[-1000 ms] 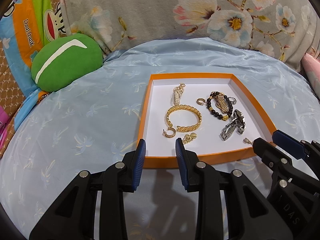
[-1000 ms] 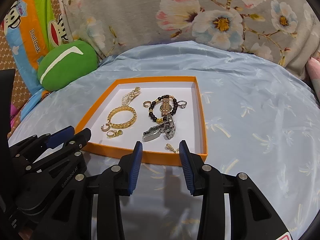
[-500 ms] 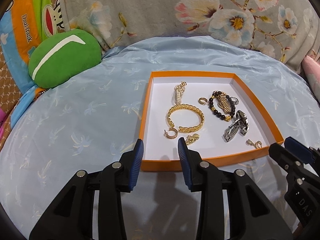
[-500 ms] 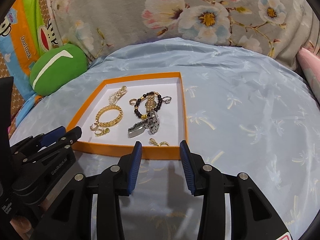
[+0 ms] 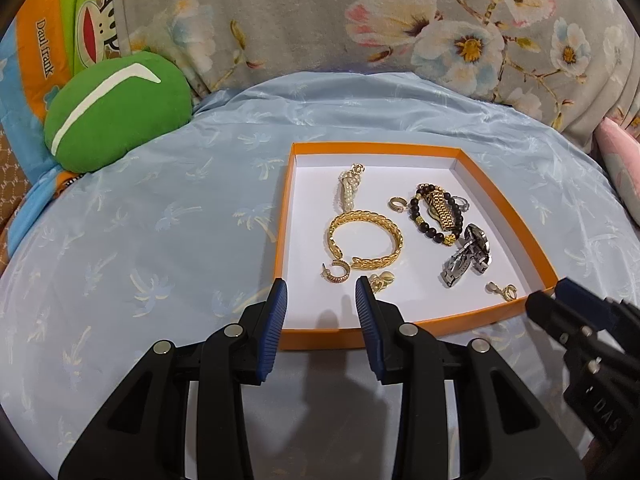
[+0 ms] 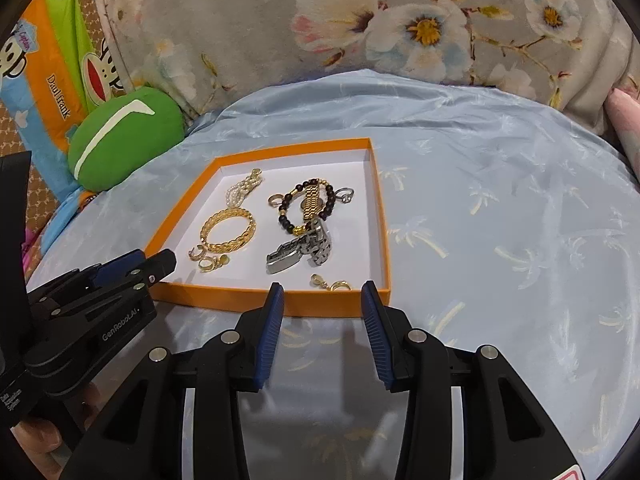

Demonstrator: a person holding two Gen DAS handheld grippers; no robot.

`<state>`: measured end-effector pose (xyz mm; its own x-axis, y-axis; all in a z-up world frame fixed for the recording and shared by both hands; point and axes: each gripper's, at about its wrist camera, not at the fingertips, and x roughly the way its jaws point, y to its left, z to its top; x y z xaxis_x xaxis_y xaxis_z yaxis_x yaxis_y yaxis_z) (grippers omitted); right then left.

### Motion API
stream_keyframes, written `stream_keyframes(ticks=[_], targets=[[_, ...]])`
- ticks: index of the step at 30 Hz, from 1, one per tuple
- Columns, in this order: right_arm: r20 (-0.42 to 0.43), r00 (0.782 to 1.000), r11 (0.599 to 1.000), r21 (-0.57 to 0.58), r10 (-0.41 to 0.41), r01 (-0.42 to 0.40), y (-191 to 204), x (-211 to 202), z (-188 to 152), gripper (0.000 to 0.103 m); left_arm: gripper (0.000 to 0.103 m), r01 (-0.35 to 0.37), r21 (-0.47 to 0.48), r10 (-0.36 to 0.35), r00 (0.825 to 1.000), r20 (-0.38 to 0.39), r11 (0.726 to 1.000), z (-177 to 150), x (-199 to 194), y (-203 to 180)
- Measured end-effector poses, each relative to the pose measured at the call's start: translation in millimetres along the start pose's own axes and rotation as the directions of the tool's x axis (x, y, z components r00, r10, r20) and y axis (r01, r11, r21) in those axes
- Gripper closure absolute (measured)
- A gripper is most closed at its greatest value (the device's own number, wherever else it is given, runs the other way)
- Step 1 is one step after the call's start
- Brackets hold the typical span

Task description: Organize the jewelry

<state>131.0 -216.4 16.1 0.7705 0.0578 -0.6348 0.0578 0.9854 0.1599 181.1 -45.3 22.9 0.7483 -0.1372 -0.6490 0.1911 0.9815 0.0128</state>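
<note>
In the left wrist view, the left gripper (image 5: 320,294) sits at lower centre, its blue pads apart with nothing between them, hovering over the near rim of the orange tray (image 5: 505,188). Inside the tray, right of centre in the frame, lie a gold bangle (image 5: 365,240), a pearl strand (image 5: 349,192), a black bead bracelet (image 5: 434,220), a steel watch (image 5: 466,256) and small gold earrings (image 5: 338,274). The right gripper's tip (image 5: 560,300) shows at the lower right edge.

In the right wrist view, the right gripper (image 6: 322,300) stands at lower centre, jaws parted and empty, just short of the tray's (image 6: 376,184) near rim, with a small gold earring (image 6: 332,283) just beyond. All the jewelry seems already collected, so this looks like a pause between picks; the next move calls for choosing one piece and lowering the pads around it.
</note>
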Motion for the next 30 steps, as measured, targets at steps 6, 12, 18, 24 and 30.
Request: stream_keyframes(ticks=[6, 12, 18, 24, 30], targets=[[0.011, 1.0, 0.999, -0.041, 0.005, -0.004, 12.6, -6.0, -1.1, 0.062, 0.062, -0.027, -0.005, 0.027, 0.999, 0.043, 1.0, -1.3, -14.8, -4.1], [0.007, 1.0, 0.997, -0.083, -0.011, 0.011, 26.2, -9.4, -9.8, 0.055, 0.048, -0.057, 0.005, 0.057, 0.997, 0.043, 0.998, -10.3, -21.6, -9.9], [0.006, 0.999, 0.997, -0.06, -0.044, 0.044, 24.1, -17.9, -20.2, 0.042, 0.038, -0.084, -0.041, 0.085, 0.996, 0.02, 0.996, -21.8, -28.1, -3.0], [0.006, 0.997, 0.996, -0.032, -0.081, 0.081, 24.3, -30.4, -33.3, 0.036, 0.036, -0.099, -0.066, 0.1, 0.995, 0.006, 0.993, -31.4, -35.6, -1.2], [-0.004, 0.995, 0.995, -0.022, -0.096, 0.096, 22.6, -33.2, -37.9, 0.032, 0.036, -0.12, -0.06, 0.12, 0.993, 0.003, 0.991, -36.1, -39.8, -3.5]])
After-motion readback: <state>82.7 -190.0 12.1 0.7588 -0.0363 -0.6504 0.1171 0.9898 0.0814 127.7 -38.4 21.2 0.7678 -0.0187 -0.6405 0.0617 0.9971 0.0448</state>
